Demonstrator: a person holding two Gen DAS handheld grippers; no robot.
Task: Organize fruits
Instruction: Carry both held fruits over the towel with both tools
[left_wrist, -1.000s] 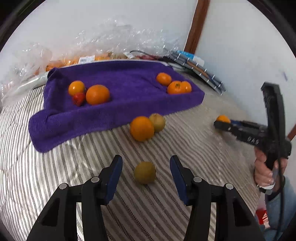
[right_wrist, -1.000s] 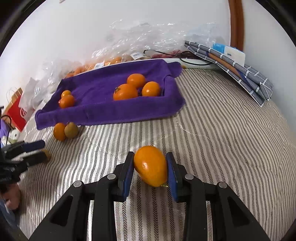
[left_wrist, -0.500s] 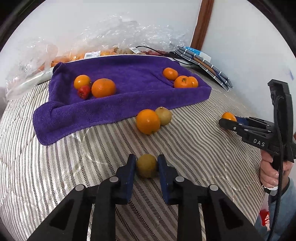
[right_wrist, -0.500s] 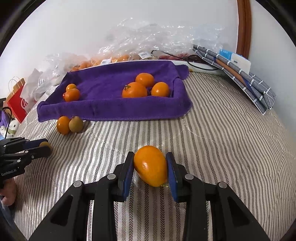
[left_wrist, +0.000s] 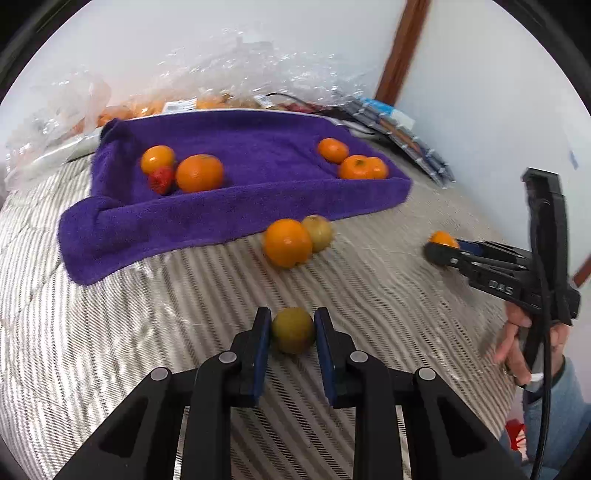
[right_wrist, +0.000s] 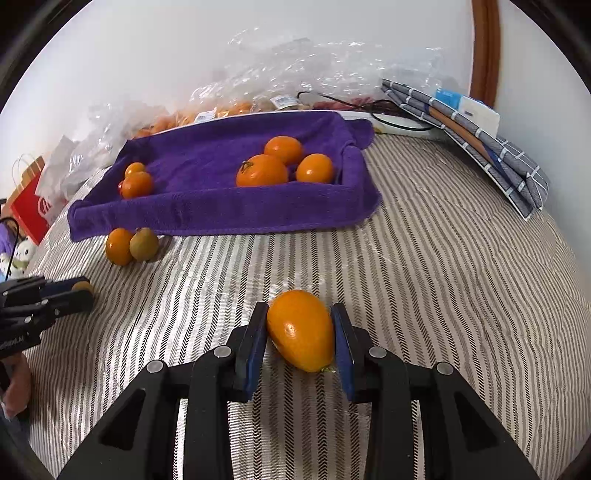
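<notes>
Both hands have a fruit pinched and ready to carry: the left gripper (left_wrist: 293, 329) is clamped on a small greenish-brown fruit (left_wrist: 293, 329), its blue fingers (left_wrist: 263, 332) pressed flat to each side, and the right gripper (right_wrist: 300, 329) is clamped the same way on an oval orange fruit (right_wrist: 301, 329), which sits slightly askew between the pads. Each fruit appears to rest on or just above the striped bedcover (right_wrist: 443, 277), though the view is too foreshortened to say whether either is lifted clear. The grips sit low on the fruits' widest part, which suits round, rollable things on a soft surface. Ahead of both sets of fingers lies the purple towel (left_wrist: 258, 155), folded up into a shallow tray; its raised near edge is what holds the oranges already grouped in two clusters, one toward each far corner. That roll of cloth is the edge to clear, so either fruit probably needs lifting over it rather than sliding. Between the left fingers and the towel sit a loose orange (left_wrist: 287, 242) touching a pale green fruit (left_wrist: 318, 232), partly in the direct path. The middle of the towel is bare, and the bedcover between the two grippers is free. Behind the towel, crinkled plastic bags (right_wrist: 295, 66) crowd the wall.
</notes>
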